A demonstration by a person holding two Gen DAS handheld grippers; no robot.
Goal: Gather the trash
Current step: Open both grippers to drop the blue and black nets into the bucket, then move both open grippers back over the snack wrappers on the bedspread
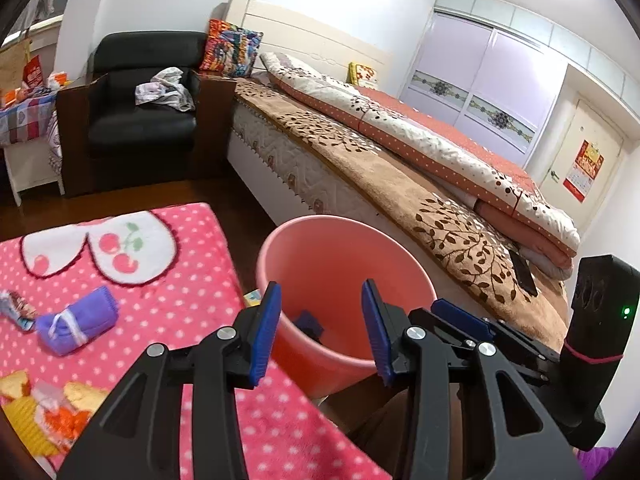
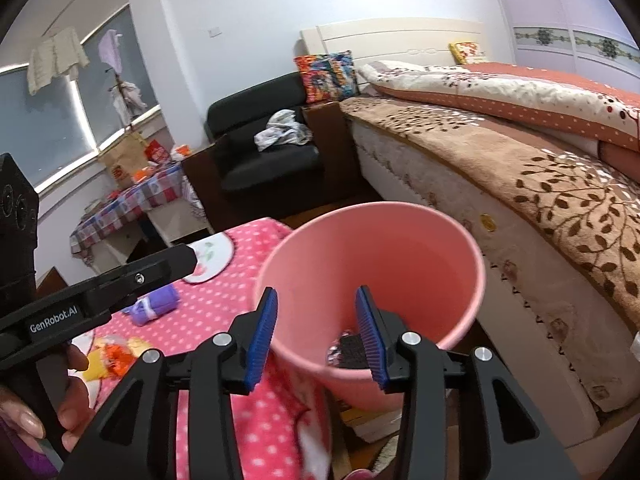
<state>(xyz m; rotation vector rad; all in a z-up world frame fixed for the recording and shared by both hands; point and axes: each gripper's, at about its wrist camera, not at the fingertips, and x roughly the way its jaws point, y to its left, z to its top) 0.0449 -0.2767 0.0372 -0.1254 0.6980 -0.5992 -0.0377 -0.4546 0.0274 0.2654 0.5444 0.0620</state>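
I have both grippers poised over the pink bin (image 1: 344, 280), which stands on the floor between the bed (image 1: 400, 152) and the pink dotted mat (image 1: 168, 280). My left gripper (image 1: 322, 332) has its blue pads spread, nothing between them, and the bin's mouth shows through the gap. My right gripper (image 2: 316, 332) is likewise parted and empty, aimed into the same bin (image 2: 372, 264).

On the mat, well left of the bin, lie a purple roll (image 1: 76, 326) tied with a white band, a crumpled wrapper (image 1: 16, 308) by the edge, and an orange-and-yellow wrapper (image 1: 44, 412) nearer me. The mat's surface is raised, and its edge sits just beside the bin wall. Farther back are a black armchair (image 1: 144, 108) with a bundle of cloth (image 1: 166, 90) on its seat, and a checked table (image 1: 26, 116) piled with packets.

The left view shows a dark blue piece (image 1: 306, 322) inside the bin and the right gripper's finger (image 1: 460, 316) at its rim, plus a phone (image 1: 522, 272) on the bed's brown blanket. The right view instead shows a dark mesh-like scrap (image 2: 348, 348) with something shiny at the bin's bottom, the left gripper's body crossing the mat, a hand (image 2: 48, 400) around that gripper's handle, and the window (image 2: 64, 120) with laundry.
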